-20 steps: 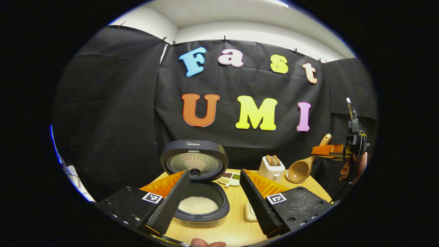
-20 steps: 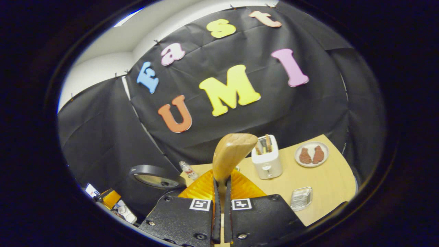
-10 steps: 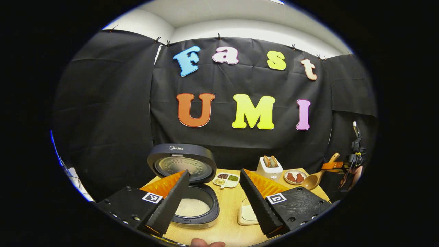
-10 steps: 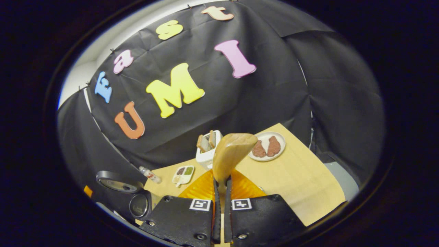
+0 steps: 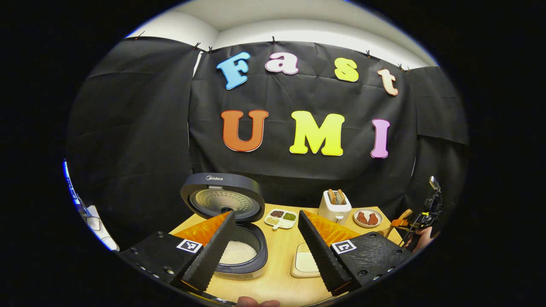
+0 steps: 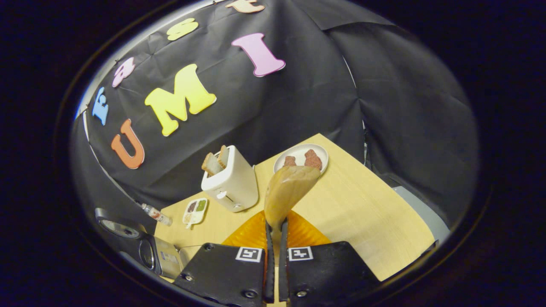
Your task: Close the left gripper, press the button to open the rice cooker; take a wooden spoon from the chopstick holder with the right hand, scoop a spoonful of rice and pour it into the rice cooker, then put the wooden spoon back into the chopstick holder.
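Wooden spoon [image 6: 288, 192] pinched in my right gripper [image 6: 273, 273], both fingers tight on the handle, bowl sticking up over the table [image 6: 375, 221], near the toaster [image 6: 230, 179] and the plate [image 6: 318, 153]. My left gripper [image 5: 266, 247] has its fingers spread wide, holding nothing. Rice cooker [image 5: 243, 256] under it, lid [image 5: 222, 198] up, white rice inside. Small divided dish [image 5: 280, 218] behind.

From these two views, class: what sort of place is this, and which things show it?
Likely a staged kitchen booth: a black cloth wall behind a wooden table holding an open rice cooker and a toaster.
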